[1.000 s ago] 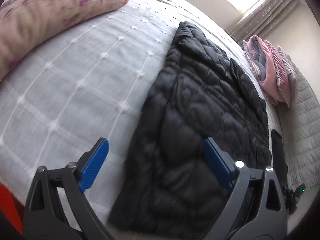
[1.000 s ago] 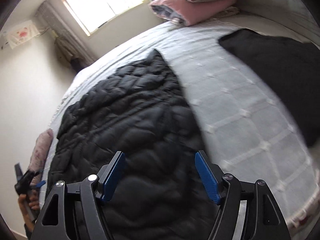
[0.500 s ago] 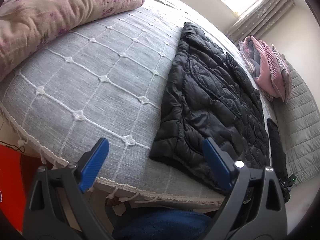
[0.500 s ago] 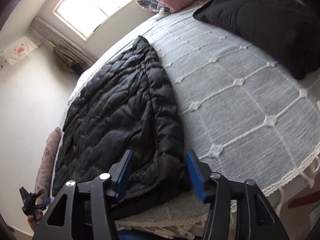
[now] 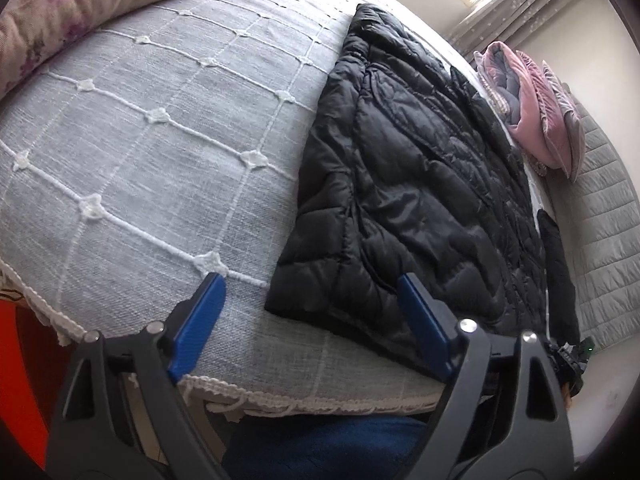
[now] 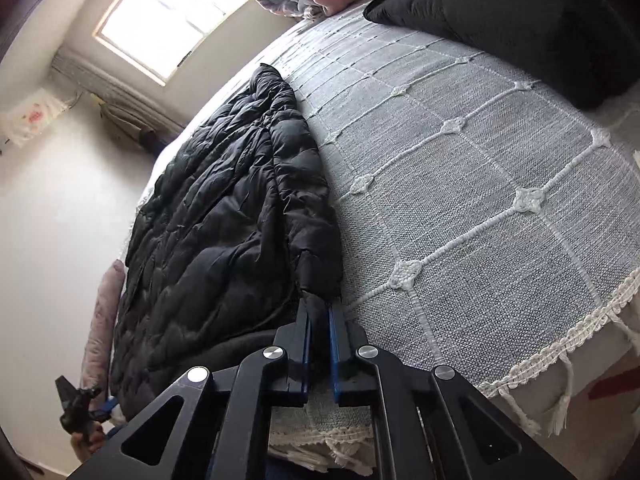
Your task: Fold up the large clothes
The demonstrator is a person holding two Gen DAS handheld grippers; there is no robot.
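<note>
A second ago the right gripper (image 6: pixel 319 312) hangs above the middle of the black puffer jacket (image 6: pixel 224 240) with its blue pads spread wide and nothing between them. Now it is down at the near edge of the bed, and its jaws are closing on the jacket's bottom corner, a pinch of dark fabric caught between the pads. The left gripper (image 5: pixel 312 300) also comes back from over the jacket toward the foot of the bed: its right pad now sits over the jacket's other near corner, its left pad over the grey bedspread (image 5: pixel 160 160). Its jaws are closing slightly, with the corner between them but not gripped.
</note>
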